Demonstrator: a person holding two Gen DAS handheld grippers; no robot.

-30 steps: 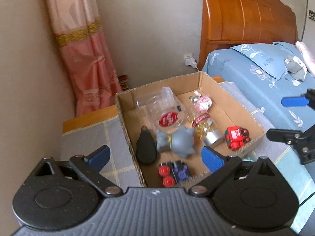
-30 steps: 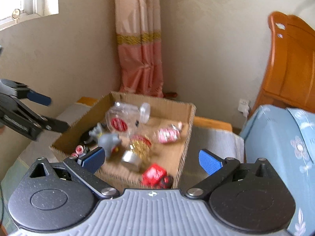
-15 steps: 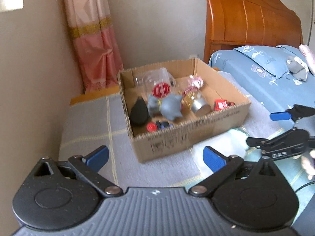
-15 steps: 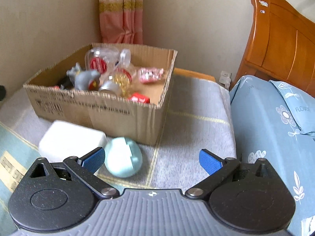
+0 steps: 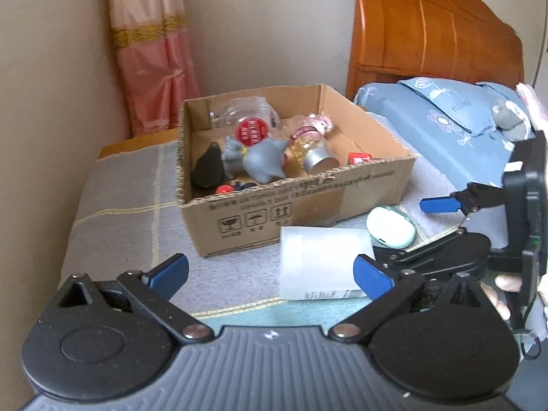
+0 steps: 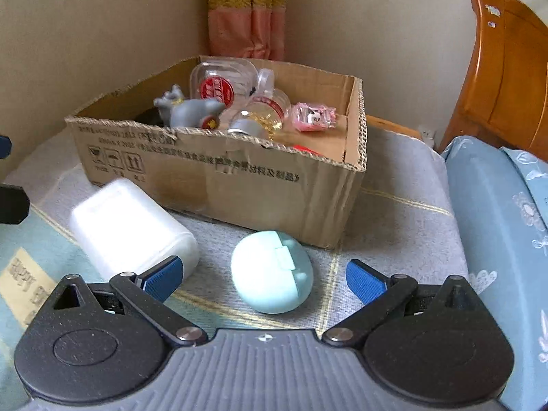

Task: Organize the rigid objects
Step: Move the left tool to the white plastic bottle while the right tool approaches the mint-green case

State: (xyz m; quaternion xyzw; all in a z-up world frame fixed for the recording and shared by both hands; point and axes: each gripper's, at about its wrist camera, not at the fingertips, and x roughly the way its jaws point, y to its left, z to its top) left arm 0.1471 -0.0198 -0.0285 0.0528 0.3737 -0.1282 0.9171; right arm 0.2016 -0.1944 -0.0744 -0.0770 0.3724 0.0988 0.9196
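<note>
We see a shallow cardboard box (image 5: pixel 298 202) standing on a grey woven cloth (image 5: pixel 120 198) that covers the carrying surface, towards the far corner where the walls meet by a pink curtain (image 5: pixel 154 51). Its near wall carries printed black lettering and handling symbols. Inside lie a grey animal figure (image 5: pixel 260 159), a clear jar with a round red label (image 5: pixel 251 130), a gold-filled bottle with a silver cap (image 5: pixel 308 149), a pink packaged toy (image 6: pixel 313 116), a black teardrop-shaped piece (image 5: pixel 207 167) and a small red toy (image 5: pixel 359 157) against the near wall.

Outside the box, just in front of that near wall, two things lie on the cloth. One is a white translucent container (image 6: pixel 133 229), rounded at its edges and lying on its side, with small print at one end. Just beside it, apart from it, rests a pale mint egg-shaped case (image 6: pixel 272 270), smooth, with a small flap or latch on top.

Our right gripper (image 6: pixel 262 279) stands wide open with nothing gripped; the mint case lies between its blue pads (image 6: pixel 364 281), clear of both, while the left pad sits in front of the white container's end. Our left gripper (image 5: pixel 270 274) is likewise spread wide and empty, its pads on either side of the white container's near end, without touching it as far as we can tell. A blue bedspread (image 6: pixel 496 212) borders the right edge.
</note>
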